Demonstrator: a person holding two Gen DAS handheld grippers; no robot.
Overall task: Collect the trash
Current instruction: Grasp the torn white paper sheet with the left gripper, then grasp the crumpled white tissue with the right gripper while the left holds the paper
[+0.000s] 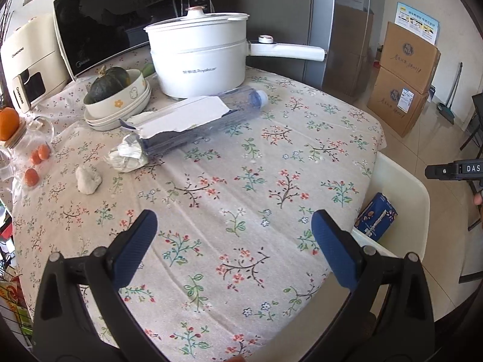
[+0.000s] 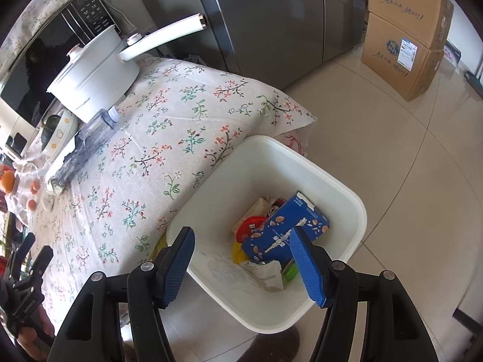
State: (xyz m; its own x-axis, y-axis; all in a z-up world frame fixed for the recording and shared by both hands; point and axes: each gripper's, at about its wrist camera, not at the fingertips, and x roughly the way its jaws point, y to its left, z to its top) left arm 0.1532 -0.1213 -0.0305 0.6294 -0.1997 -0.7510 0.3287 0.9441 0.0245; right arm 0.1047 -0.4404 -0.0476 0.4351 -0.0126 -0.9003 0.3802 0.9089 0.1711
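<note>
Right claw point(image 2: 243, 267) gapes empty over the bin point(image 2: 347, 187), blue carton point(image 2: 283, 229) inside; left claw point(image 1: 234, 241), wide, faces tabletop point(image 1: 241, 166) trash.

A matt, floral-printed cloth point(image 1: 241, 163), creased in soft folds, covers the table; near its far edge stands a smooth, glossy white pot point(image 1: 199, 60) before the mirror-black glass of a microwave door point(image 1: 99, 27), with a brushed-metal fridge point(image 1: 332, 30) behind. A clear ribbed plastic bottle point(image 1: 208, 117) with a torn paper label lies by crumpled paper wads point(image 1: 88, 180) toward the left edge. Beside the right edge, a smooth white plastic bin point(image 2: 332, 187) holds a glossy blue printed carton point(image 2: 283, 229); plain brown cardboard boxes point(image 2: 404, 33) stand on shiny floor tiles.
</note>
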